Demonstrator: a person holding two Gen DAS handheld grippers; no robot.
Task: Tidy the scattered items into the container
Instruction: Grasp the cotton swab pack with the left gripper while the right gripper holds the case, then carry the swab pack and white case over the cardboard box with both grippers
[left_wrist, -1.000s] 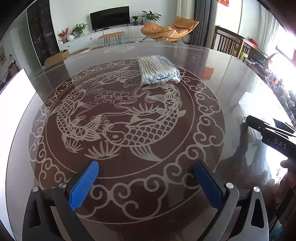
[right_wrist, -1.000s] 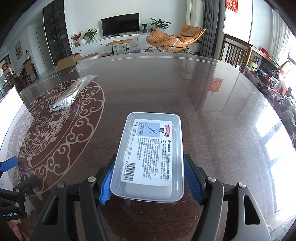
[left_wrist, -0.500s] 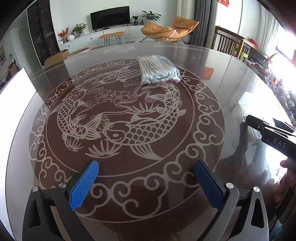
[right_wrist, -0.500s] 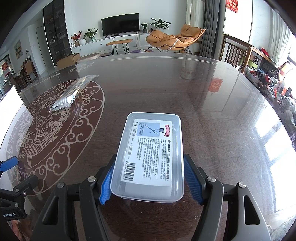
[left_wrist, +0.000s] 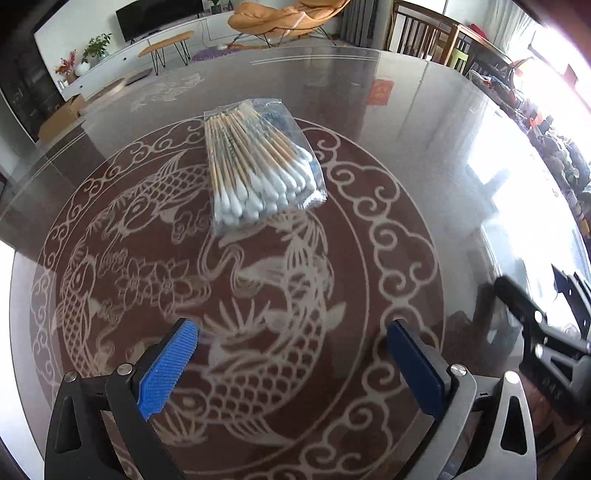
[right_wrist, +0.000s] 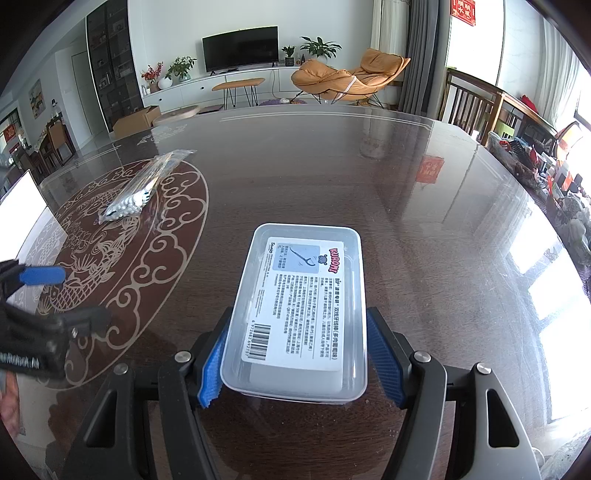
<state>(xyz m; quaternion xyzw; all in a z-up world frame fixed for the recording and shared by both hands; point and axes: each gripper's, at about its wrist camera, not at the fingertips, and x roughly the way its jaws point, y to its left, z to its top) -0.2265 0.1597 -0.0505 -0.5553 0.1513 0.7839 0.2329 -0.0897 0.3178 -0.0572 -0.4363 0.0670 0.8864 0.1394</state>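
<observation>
Table (left_wrist: 424, 155): swab pack (left_wrist: 258, 162) ahead of left gripper (left_wrist: 291, 362).

Bright daylight from blown-out windows (left_wrist: 561, 66) on the right; strong glare across the glossy worktop (right_wrist: 535, 266). Heavy fisheye bending, dark vignetted corners, slight motion blur.

One bag of cotton swabs (left_wrist: 258, 166), ahead of the left gripper (left_wrist: 295, 365). One clear plastic container (right_wrist: 299, 314), between the right gripper's (right_wrist: 299, 363) fingers. Two grippers.
</observation>
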